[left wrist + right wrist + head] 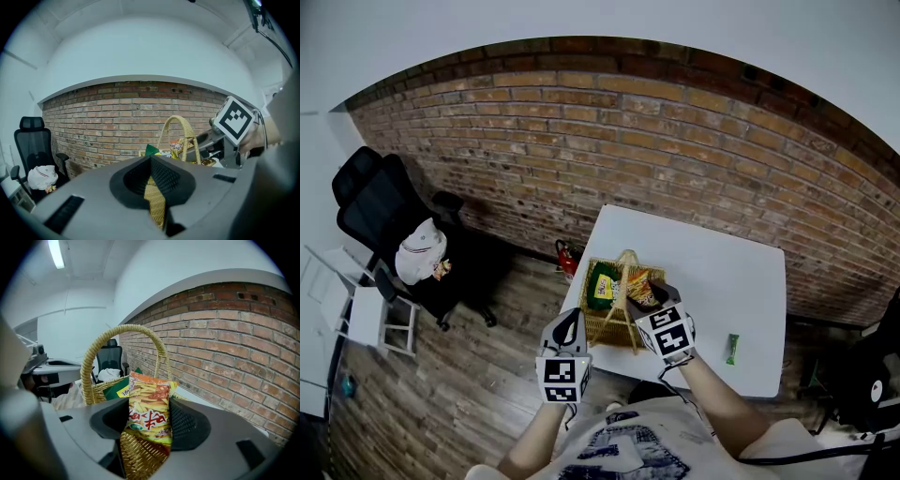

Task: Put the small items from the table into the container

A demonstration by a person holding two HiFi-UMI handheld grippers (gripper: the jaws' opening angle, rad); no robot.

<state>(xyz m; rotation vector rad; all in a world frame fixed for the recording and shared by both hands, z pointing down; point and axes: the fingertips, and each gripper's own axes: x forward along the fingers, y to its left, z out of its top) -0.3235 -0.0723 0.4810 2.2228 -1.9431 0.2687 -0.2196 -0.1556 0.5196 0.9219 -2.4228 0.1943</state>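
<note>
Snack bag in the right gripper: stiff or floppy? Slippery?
Probably floppy: the snack bag is a thin film pouch, wrinkled where the right gripper pinches it. Likely light for its size, since it looks puffed. The glossy film could slip, and hard squeezing may crush the contents. Over the wicker basket, it should drop, not roll.

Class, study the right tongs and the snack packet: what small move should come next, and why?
Probably lower slightly, then open the right tongs: they grip the snack packet just above the basket, which the left tongs hold by its rim.
</note>
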